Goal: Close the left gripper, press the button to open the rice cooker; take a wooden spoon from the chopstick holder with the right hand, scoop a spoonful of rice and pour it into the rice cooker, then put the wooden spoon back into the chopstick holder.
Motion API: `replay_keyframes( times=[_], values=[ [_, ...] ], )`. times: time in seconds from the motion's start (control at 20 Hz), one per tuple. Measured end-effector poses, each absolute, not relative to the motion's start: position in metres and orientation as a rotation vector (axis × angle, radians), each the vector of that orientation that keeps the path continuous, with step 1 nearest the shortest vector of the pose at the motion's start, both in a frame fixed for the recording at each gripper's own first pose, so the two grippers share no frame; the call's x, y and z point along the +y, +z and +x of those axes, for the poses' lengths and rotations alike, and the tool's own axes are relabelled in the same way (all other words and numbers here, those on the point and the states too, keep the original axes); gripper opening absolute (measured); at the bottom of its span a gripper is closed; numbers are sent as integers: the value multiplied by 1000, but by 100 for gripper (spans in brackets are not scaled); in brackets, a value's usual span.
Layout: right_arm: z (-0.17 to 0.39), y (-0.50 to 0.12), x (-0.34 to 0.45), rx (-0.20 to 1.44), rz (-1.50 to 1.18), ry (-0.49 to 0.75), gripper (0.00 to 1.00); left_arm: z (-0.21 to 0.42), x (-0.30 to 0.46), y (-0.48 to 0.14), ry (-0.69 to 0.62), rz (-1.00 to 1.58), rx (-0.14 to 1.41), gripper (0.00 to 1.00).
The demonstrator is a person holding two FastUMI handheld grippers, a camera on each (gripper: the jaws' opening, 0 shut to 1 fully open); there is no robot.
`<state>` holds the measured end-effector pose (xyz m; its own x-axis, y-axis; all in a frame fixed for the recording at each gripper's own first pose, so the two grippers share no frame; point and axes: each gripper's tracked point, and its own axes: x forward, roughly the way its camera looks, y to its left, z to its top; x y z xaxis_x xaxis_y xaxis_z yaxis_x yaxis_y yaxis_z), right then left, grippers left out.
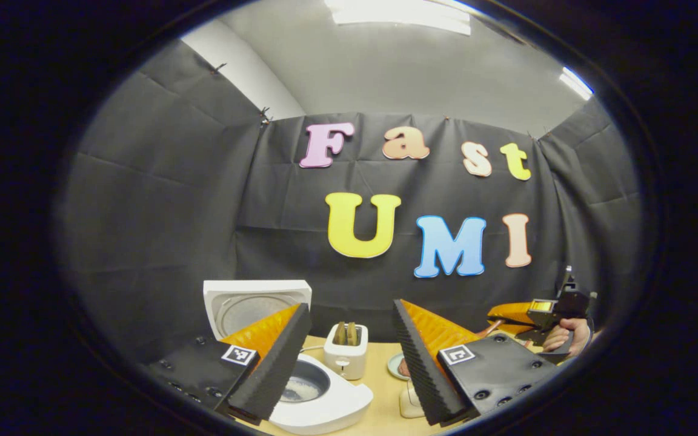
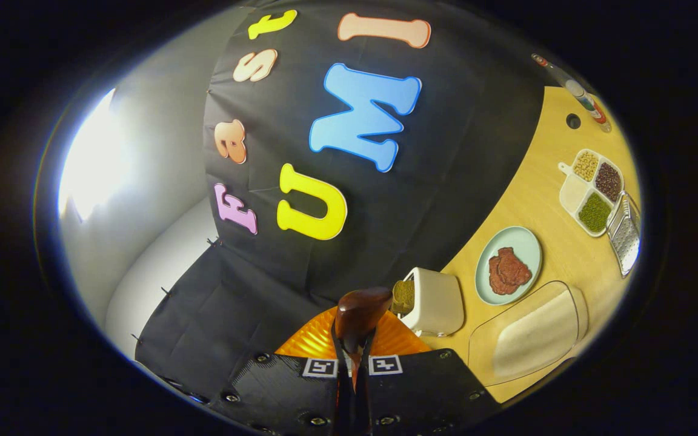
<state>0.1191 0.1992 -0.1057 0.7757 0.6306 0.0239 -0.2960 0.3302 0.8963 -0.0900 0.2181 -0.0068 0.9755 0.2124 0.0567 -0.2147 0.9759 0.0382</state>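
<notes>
Left hand-held gripper (image 1: 349, 363): fingers spread wide apart, nothing between them, raised above the worktop (image 1: 379, 418).

Rice cooker (image 1: 319, 393): white, lid (image 1: 255, 303) standing open; the inner pot is partly covered by a finger, and the pale matter at its bottom is hard to make out.

Toaster (image 1: 346, 357): white, two brown slices standing in its slots, just behind the cooker.

Right hand-held gripper (image 2: 354, 357): fingers drawn together, clamped on the wooden spoon (image 2: 358, 315). The bowl end rises above the fingertips; the handle is hidden between the fingers. Whether the bowl carries rice cannot be told.

Rice container (image 2: 531, 336): clear, holding white rice, cut off at the lower edge.

Plate (image 2: 525, 242): pale green, bearing a reddish-brown piece.

Divided dish (image 2: 573, 191): compartments of yellowish, dark and green grains; one seems bare.

Grater (image 2: 624, 233): metal, beside the dish.
</notes>
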Motion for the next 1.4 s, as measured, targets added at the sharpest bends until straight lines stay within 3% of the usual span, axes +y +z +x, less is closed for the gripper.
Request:
replay_keyframes(
  times=[0.3, 0.85, 1.4],
  values=[
    [116, -90, 281, 353, 1025, 697, 4, -111, 230, -14, 159, 107, -35, 93],
    [133, -99, 395, 393, 838, 779, 4, -121, 286, -40, 159, -1, -10, 96],
    [152, -171, 505, 459, 502, 851, 4, -131, 324, -66, 200, -40, 28, 94]
  ],
)
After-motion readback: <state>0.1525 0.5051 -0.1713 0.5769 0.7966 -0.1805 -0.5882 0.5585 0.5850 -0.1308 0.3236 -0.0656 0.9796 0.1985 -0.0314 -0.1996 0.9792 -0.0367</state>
